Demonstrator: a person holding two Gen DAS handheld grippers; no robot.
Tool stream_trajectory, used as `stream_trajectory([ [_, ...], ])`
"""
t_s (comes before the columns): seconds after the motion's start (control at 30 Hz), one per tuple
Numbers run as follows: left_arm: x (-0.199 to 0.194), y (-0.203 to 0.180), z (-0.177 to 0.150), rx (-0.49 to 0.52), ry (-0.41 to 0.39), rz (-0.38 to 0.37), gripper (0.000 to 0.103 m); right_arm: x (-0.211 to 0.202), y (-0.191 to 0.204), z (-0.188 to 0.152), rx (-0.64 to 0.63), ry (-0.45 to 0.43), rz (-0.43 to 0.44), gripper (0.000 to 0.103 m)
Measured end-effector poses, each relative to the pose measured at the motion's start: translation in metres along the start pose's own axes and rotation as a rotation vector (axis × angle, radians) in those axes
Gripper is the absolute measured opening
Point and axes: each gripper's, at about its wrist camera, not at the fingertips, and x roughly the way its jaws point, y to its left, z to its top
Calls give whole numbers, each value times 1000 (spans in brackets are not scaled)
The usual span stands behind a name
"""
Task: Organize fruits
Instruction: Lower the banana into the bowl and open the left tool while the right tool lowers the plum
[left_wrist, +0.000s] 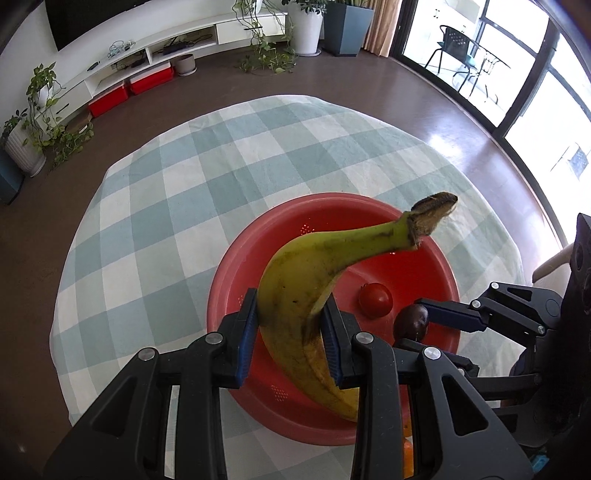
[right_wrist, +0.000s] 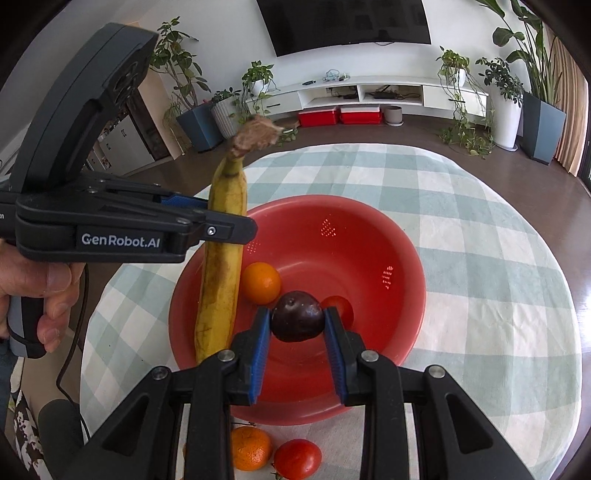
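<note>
While both grippers hang over the red colander (right_wrist: 399, 332) on the checked tablecloth (right_wrist: 480, 258), the long banana (left_wrist: 295, 295) looks the likelier casualty: pinched across its middle and standing nearly upright, stem up, it could swing or slip between the pads and tip out over the near rim instead of lying down inside. Its lower end also hangs close to the orange (right_wrist: 260, 282) already in the colander, which it could knock on the way down. The dark plum (right_wrist: 297, 321), round and smooth, may roll on release into the tomato (right_wrist: 341, 308) just behind it, though the deep wall should contain it.

Left gripper (left_wrist: 290, 339) is clamped on the banana, angled steeply down from the near-left side of the colander, a hand (right_wrist: 44, 295) wrapped round its grip. Right gripper (right_wrist: 297, 354) is pinching the plum between its blue pads, tilted down toward the middle of the colander, with the plum above the bottom. A second orange (right_wrist: 251, 446) and second tomato (right_wrist: 297, 459) wait on the cloth beside the near rim, not yet gathered.
</note>
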Motion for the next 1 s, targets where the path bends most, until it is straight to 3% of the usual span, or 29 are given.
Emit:
stream_trajectory([
  [0.13,18,0,-1,-8,18,9,29,8,-1,-3,1,27,-11,32],
  [0.57,24,-10,-6,22,-1,80,32,12,3,-3,-20,31,-49,33],
  [0.9,8,-15,-17,29,-49,106,33,0,5,-1,-14,16,-63,38],
  [0.93,4,-16,-18,31,-59,112,37,-4,6,-1,-15,7,-65,39],
  [0.97,0,-17,-20,31,-68,120,50,-10,7,-2,-17,-2,-68,42],
  [1.0,-5,-18,-22,31,-82,125,57,-16,8,-3,-17,-14,-72,48],
])
